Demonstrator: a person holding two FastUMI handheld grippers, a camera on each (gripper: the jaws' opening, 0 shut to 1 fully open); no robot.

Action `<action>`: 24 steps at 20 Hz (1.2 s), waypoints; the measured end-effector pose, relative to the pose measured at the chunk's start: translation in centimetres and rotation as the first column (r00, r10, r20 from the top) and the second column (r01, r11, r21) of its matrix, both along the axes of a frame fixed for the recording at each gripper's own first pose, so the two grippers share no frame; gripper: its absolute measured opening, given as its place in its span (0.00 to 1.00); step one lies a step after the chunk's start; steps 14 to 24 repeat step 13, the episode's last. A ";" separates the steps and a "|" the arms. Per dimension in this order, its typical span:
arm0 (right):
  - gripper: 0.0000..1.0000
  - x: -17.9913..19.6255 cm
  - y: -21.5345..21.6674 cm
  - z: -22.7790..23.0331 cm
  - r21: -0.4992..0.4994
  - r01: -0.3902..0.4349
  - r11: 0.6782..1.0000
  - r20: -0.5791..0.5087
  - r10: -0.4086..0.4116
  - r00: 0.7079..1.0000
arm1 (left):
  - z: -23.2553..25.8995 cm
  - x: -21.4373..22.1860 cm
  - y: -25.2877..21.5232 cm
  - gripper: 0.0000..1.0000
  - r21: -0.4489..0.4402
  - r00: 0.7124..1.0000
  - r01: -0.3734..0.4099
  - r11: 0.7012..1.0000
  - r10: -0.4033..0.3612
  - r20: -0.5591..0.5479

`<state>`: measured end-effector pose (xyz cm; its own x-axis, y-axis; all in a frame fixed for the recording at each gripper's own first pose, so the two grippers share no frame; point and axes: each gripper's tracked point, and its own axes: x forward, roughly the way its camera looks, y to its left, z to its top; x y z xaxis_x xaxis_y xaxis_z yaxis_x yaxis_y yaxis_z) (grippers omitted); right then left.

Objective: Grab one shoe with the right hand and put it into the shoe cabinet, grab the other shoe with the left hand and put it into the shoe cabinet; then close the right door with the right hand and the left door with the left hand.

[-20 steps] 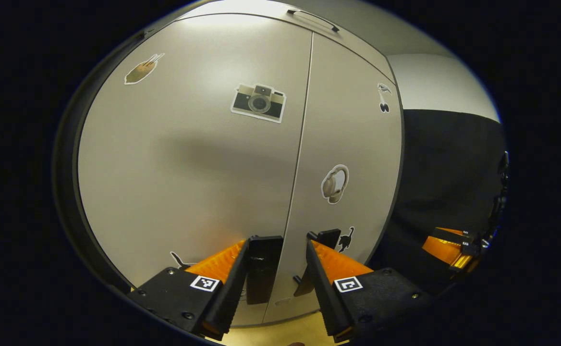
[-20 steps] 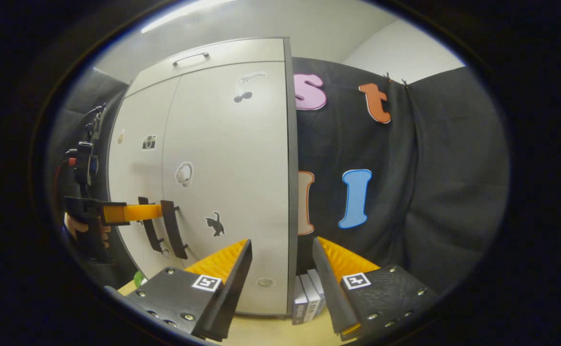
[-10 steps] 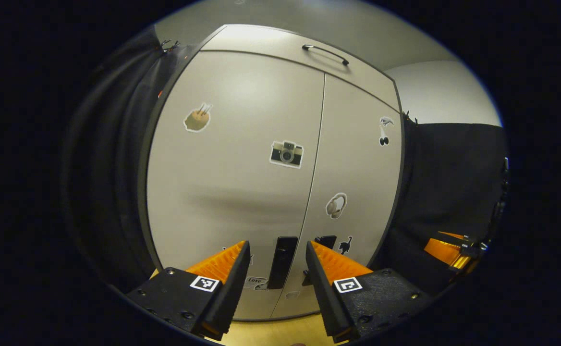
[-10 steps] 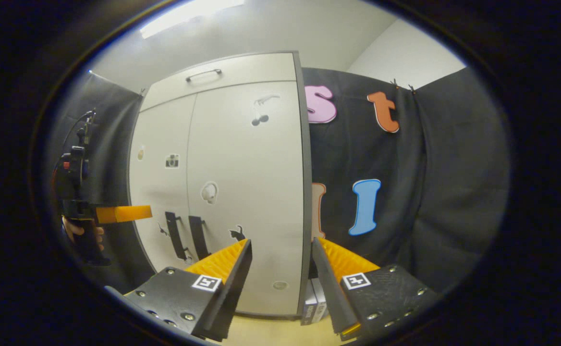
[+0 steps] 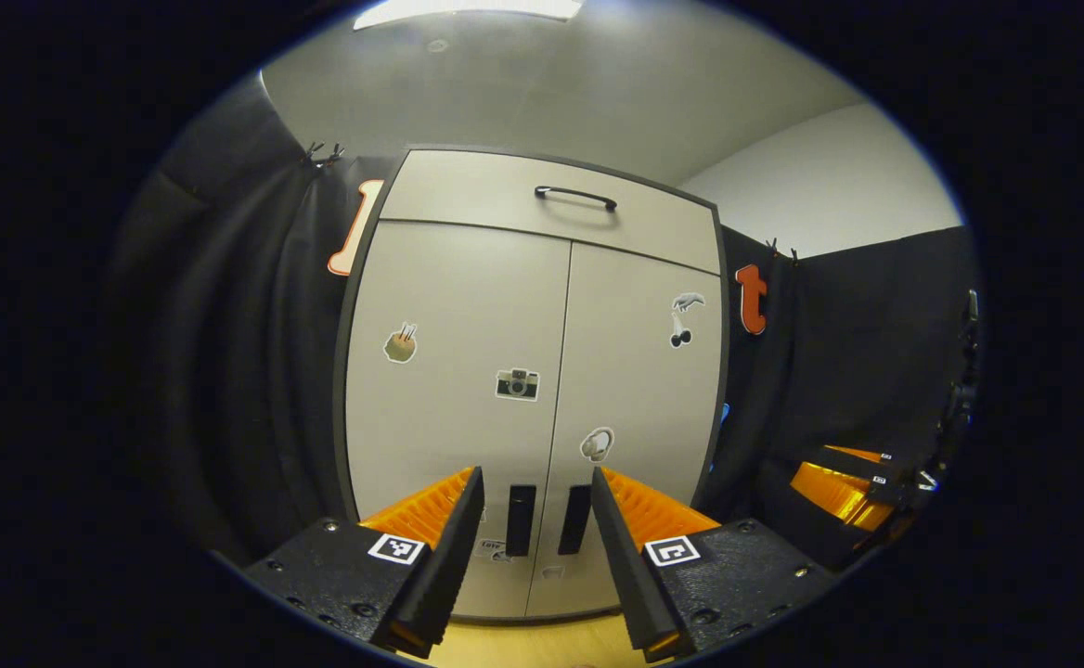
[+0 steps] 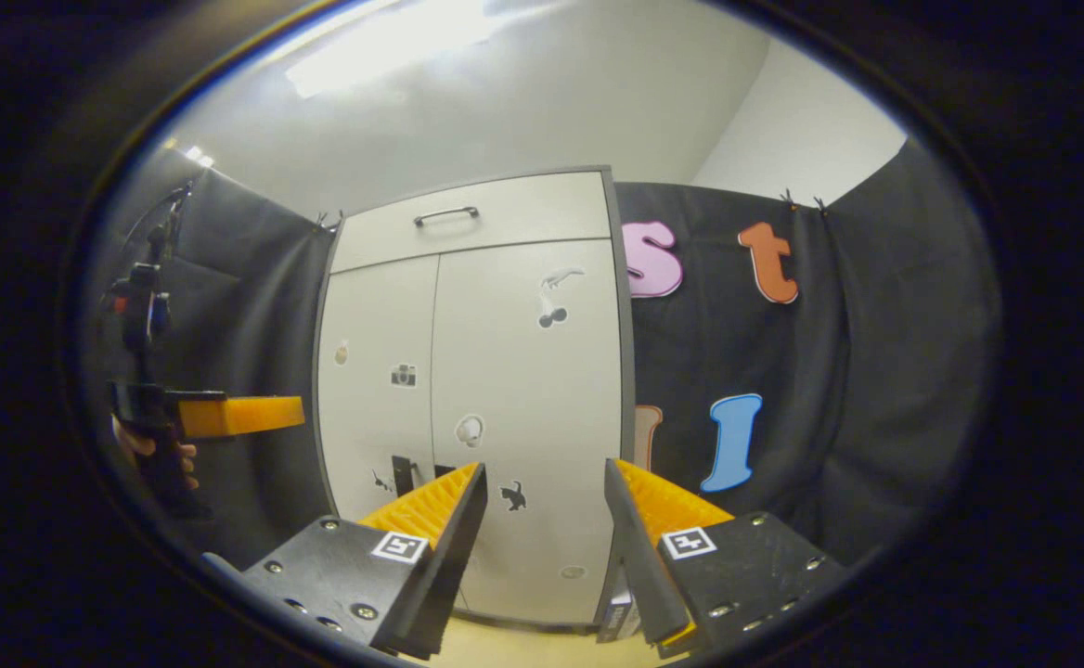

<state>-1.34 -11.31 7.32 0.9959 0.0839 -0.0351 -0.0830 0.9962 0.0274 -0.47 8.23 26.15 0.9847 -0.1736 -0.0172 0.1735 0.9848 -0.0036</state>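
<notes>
The shoe cabinet was seen with its left door and right door both shut, the shoes presumably inside. The left gripper and right gripper were held before it, jaws apart and empty. Little was judged left to go wrong, unless a door was not fully latched and swung open, or was knocked by a stray finger.

Orange ribbed fingers, black mounts
</notes>
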 end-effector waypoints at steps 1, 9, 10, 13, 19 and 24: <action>0.75 -0.4 -0.6 0.1 -0.003 0.002 1.000 0.004 -0.002 1.000 | 0.1 -0.3 -0.6 0.72 0.005 1.000 -0.003 1.000 0.003 0.003; 0.76 -3.1 -9.2 -0.2 -0.029 0.040 0.999 0.042 -0.039 0.998 | -2.1 0.0 -9.7 0.73 -0.025 0.996 -0.019 1.000 0.021 0.089; 0.80 -3.3 -10.8 -0.8 -0.038 0.043 0.998 0.037 -0.041 0.998 | -2.8 0.2 -11.9 0.80 -0.042 0.994 -0.001 0.999 0.006 0.111; 0.92 -3.6 -16.2 -2.9 -0.064 0.065 0.996 0.057 -0.061 0.997 | -5.5 1.6 -17.6 0.96 -0.068 0.984 0.023 0.997 -0.010 0.180; 0.92 -3.6 -16.2 -2.9 -0.064 0.065 0.996 0.057 -0.061 0.997 | -5.5 1.6 -17.6 0.96 -0.068 0.984 0.023 0.997 -0.010 0.180; 0.92 -3.6 -16.2 -2.9 -0.064 0.065 0.996 0.057 -0.061 0.997 | -5.5 1.6 -17.6 0.96 -0.068 0.984 0.023 0.997 -0.010 0.180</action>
